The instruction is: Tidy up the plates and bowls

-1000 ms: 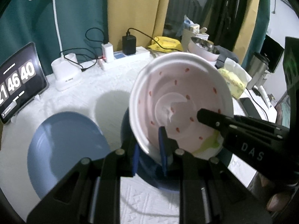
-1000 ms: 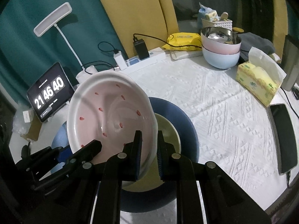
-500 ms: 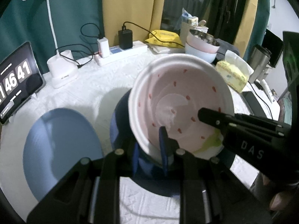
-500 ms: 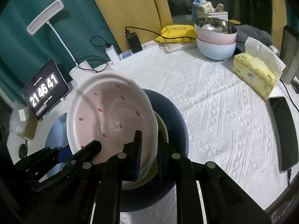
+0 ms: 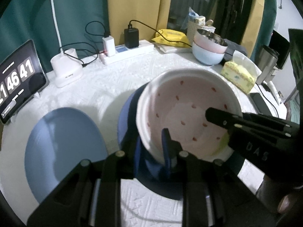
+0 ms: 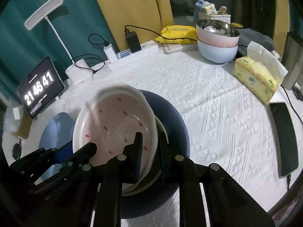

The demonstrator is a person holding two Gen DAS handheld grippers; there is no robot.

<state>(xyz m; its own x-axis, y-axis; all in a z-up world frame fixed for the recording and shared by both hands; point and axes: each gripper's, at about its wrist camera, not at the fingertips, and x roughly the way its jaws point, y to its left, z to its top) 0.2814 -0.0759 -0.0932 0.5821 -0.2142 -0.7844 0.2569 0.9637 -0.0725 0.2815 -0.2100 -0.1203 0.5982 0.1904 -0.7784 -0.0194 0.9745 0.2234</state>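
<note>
A: Left claw [image 5: 151,147] clamped on near rim of the white dish [image 5: 189,117]. Right claw [image 6: 149,151] clamped on the opposite rim; its jaws have just been easing open slightly, rim between the pads.

B: Where's the dish?

A: Tilted, over the dark blue plate [image 6: 176,124], with a yellowish plate [image 6: 161,130] nested under it. Can't tell if its low edge touches that one.

B: Step?

A: Looks like stacking: setting the dish onto the pile. Next move calls for levelling it, lowering both sides together, then letting go.

B: Dish itself?

A: White, deep, red flecks inside, glossy. Light blue plate [image 5: 64,145] lies apart on the bench [image 6: 217,98], stacked bowls [image 6: 217,43] at the far edge.
</note>
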